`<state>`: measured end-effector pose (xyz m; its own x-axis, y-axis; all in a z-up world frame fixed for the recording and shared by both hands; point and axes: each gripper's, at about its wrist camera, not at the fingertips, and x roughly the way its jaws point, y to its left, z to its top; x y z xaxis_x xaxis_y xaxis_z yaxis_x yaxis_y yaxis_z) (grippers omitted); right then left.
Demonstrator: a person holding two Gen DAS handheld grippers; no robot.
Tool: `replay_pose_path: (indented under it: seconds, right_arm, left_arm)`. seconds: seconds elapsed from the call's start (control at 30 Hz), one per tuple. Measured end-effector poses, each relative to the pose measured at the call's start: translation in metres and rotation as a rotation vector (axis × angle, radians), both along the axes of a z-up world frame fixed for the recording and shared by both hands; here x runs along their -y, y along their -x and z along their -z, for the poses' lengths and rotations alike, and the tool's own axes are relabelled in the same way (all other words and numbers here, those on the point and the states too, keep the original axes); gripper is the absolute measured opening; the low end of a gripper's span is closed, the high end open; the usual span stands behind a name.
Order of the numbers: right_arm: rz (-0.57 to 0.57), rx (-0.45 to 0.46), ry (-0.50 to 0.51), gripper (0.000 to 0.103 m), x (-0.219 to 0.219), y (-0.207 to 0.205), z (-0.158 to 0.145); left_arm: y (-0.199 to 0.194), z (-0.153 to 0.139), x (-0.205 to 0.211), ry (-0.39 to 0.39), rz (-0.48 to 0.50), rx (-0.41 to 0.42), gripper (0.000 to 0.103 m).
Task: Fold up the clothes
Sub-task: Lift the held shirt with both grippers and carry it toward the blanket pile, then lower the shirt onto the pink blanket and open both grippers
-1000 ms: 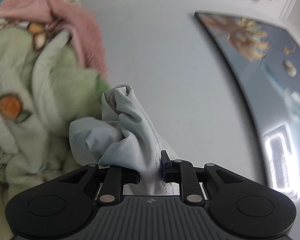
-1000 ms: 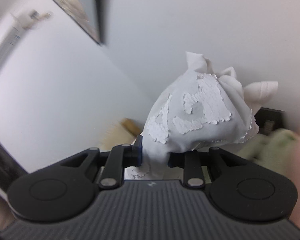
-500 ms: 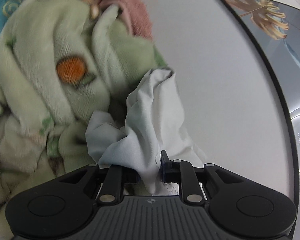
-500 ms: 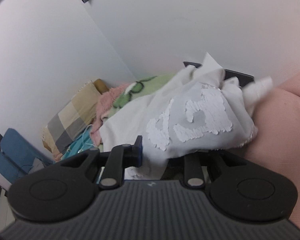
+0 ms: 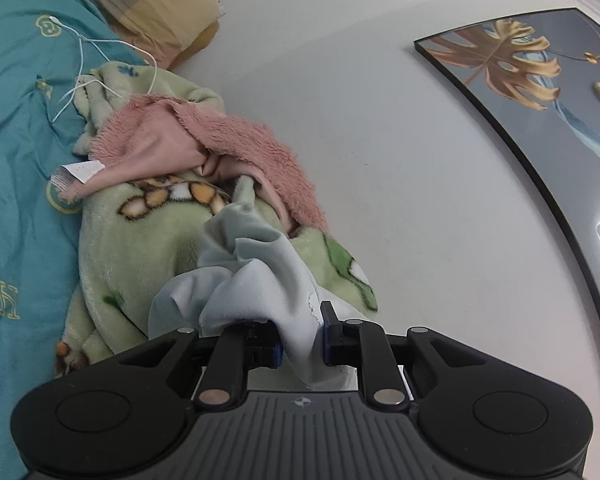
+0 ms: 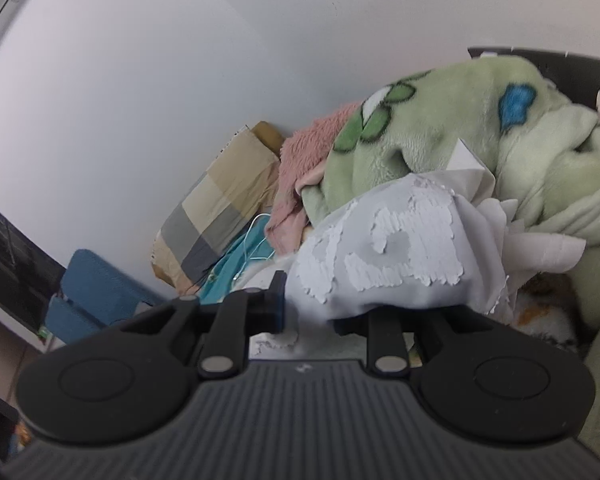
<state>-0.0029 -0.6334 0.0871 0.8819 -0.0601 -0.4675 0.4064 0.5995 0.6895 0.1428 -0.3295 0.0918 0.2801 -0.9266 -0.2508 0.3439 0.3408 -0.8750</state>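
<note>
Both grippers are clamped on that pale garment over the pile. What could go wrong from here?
1. The pale garment sits bunched in the left gripper and the right gripper, so it may not spread flat.
2. It hangs close to the green fleece blanket; it may snag.
3. The cracked white print could flake further under strain.

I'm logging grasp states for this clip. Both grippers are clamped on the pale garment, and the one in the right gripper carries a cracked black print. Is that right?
Not quite: the cracked print is white, not black, as the right wrist view shows. The rest holds: the right gripper and the left gripper are each shut on the pale garment.
</note>
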Motion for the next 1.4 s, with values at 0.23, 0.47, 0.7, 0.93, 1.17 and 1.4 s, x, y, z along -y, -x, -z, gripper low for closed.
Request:
replay_pose_path:
  seconds: [0.23, 0.47, 0.7, 0.93, 1.17, 1.4]
  right_arm:
    - [0.109, 0.065, 0.002, 0.025, 0.062, 0.026, -0.060]
    - [0.290, 0.095, 0.168, 0.025, 0.098, 0.143, -0.103]
    - [0.397, -0.052, 0.131, 0.025, 0.120, 0.235, -0.058]
    - [0.385, -0.037, 0.148, 0.028, 0.102, 0.260, -0.027]
    - [0.444, -0.078, 0.343, 0.068, 0.061, 0.283, -0.062]
    - [0.443, -0.099, 0.585, 0.084, -0.007, 0.291, -0.094]
  left_arm:
    - [0.001, -0.068, 0.094, 0.059, 0.092, 0.061, 0.018]
    - [0.057, -0.112, 0.203, 0.126, 0.291, 0.145, 0.019]
    - [0.137, -0.040, 0.250, -0.103, 0.519, 0.169, 0.020]
    - [0.165, -0.034, 0.213, -0.172, 0.496, 0.266, 0.038]
    - [0.199, -0.088, 0.155, -0.273, 0.401, 0.554, 0.092]
    - [0.254, -0.139, 0.084, -0.337, 0.301, 0.798, 0.103]
